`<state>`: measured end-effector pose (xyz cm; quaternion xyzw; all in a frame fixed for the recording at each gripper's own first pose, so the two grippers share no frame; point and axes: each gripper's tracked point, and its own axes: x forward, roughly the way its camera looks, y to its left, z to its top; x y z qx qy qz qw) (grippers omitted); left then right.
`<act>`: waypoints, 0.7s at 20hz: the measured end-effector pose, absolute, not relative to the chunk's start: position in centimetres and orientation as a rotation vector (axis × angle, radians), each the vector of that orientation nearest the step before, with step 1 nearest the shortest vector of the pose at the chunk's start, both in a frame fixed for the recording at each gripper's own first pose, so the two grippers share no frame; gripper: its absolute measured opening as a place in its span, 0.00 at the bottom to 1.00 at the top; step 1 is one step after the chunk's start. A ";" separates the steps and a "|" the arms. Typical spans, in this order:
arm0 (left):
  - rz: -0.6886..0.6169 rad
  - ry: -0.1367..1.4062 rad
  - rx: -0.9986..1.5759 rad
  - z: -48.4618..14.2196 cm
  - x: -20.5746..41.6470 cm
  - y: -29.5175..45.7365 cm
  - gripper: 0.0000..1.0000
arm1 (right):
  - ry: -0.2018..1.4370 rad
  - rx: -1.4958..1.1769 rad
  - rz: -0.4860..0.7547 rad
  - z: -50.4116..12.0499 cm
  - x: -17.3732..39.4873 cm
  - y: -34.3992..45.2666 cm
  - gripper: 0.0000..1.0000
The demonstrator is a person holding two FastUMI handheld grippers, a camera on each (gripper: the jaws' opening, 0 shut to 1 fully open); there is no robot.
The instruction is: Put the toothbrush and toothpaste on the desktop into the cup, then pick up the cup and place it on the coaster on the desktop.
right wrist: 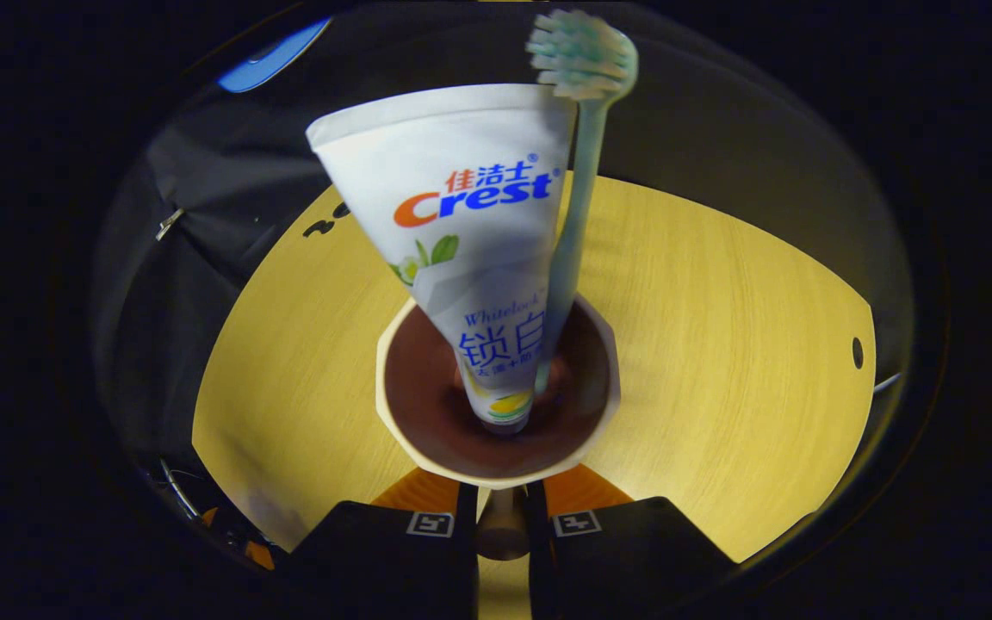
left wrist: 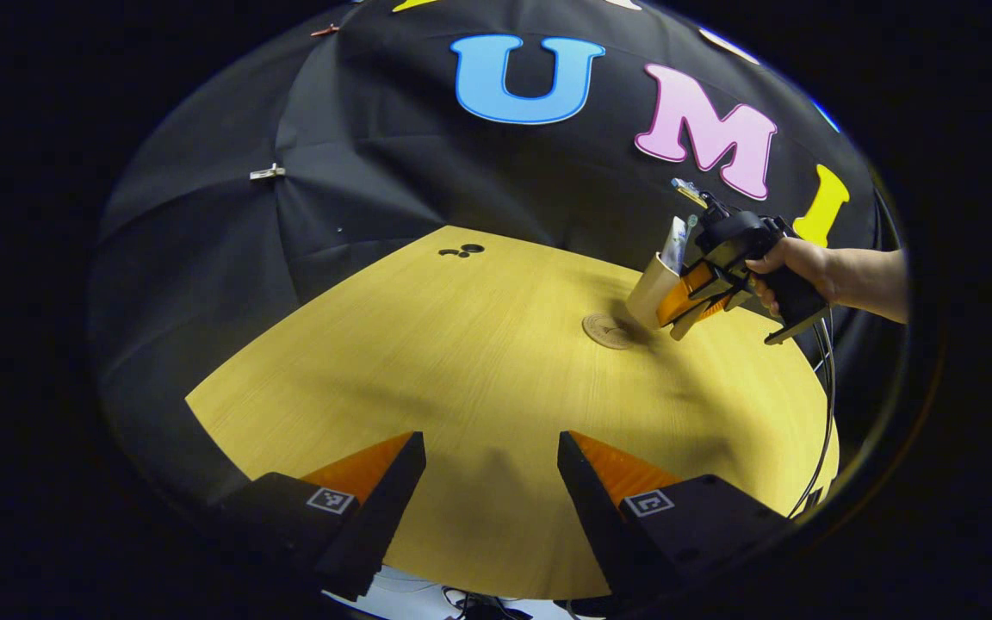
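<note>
With the pale faceted cup pinched at its handle by the right gripper and the left gripper held open, the cup should be lowered level onto the round woven coaster just left of it

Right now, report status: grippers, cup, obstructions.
Right gripper shut on cup, tilted above coaster. Toothpaste, toothbrush inside. Left gripper open, idle. Path clear.

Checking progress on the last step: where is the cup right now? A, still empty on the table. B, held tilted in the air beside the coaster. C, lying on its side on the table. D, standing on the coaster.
B: the right gripper holds the cup tilted above the table, just beside the coaster, with toothpaste and toothbrush inside.
</note>
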<state>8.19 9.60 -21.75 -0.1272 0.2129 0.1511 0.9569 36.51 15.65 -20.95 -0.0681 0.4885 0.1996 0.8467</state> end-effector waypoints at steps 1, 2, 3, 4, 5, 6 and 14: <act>0.317 0.436 -0.260 -22.0 7.7 9.9 0.98 | 1.035 -0.153 0.427 -21.2 36.4 16.3 0.26; 0.329 0.438 -0.262 -22.1 7.4 10.4 0.98 | 1.039 -0.163 0.434 -21.6 36.2 16.9 0.26; 0.339 0.440 -0.265 -22.1 7.0 10.8 0.98 | 1.046 -0.168 0.438 -21.9 36.1 17.5 0.27; 0.352 0.439 -0.267 -22.1 6.7 11.3 0.98 | 1.054 -0.173 0.444 -22.2 35.9 18.0 0.27; 0.364 0.436 -0.270 -22.0 6.4 11.8 0.98 | 1.062 -0.181 0.449 -22.4 35.8 18.4 0.27; 0.375 0.433 -0.273 -21.8 6.2 12.2 0.98 | 1.066 -0.194 0.457 -22.5 35.5 18.6 0.27; 0.409 0.444 -0.270 -22.4 4.3 13.3 0.98 | 1.108 -0.245 0.441 -24.5 35.9 20.4 0.27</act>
